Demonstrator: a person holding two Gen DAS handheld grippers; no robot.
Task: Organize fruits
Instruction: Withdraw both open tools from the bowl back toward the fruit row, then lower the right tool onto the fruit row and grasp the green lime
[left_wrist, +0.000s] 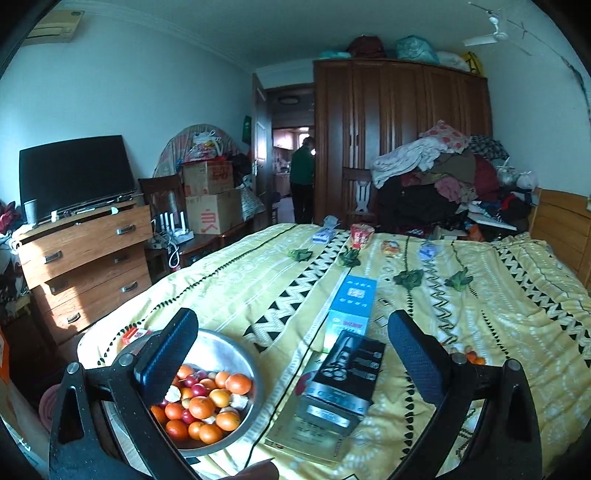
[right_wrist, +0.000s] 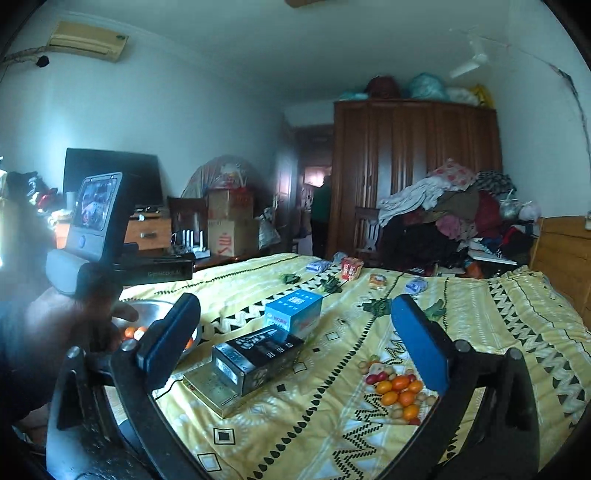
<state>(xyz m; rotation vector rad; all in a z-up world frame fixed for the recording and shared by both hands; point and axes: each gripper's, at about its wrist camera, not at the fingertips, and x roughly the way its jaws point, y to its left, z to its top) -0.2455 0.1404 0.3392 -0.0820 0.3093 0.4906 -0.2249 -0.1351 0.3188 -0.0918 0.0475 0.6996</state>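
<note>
Beside the black rectangular box (right_wrist: 258, 354), the loose heap of orange and red small fruits (right_wrist: 397, 393) on the yellow patterned bedspread (right_wrist: 498, 332) lies nearer the right gripper (right_wrist: 295, 343), whose jaws are spread wide and empty; the round metal bowl of fruit (left_wrist: 207, 391) sits under the left gripper (left_wrist: 291, 354), likewise parted and empty.

bowl (right_wrist: 155, 308): mostly hidden by hand (right_wrist: 74, 325) | hand: blurred

Left tongs (left_wrist: 291, 354) spread wide, nothing between the dark textured pads (left_wrist: 168, 349), pointing slightly downward. Right tongs (right_wrist: 295, 341) likewise gaping as wide as possible, blue pads (right_wrist: 419, 341) bare and gripping nothing, aimed about level. At the left edge of the right wrist view, left hand (right_wrist: 64, 325) wrapped around the handle of its tool, blurred, thumb towards the front.
</note>
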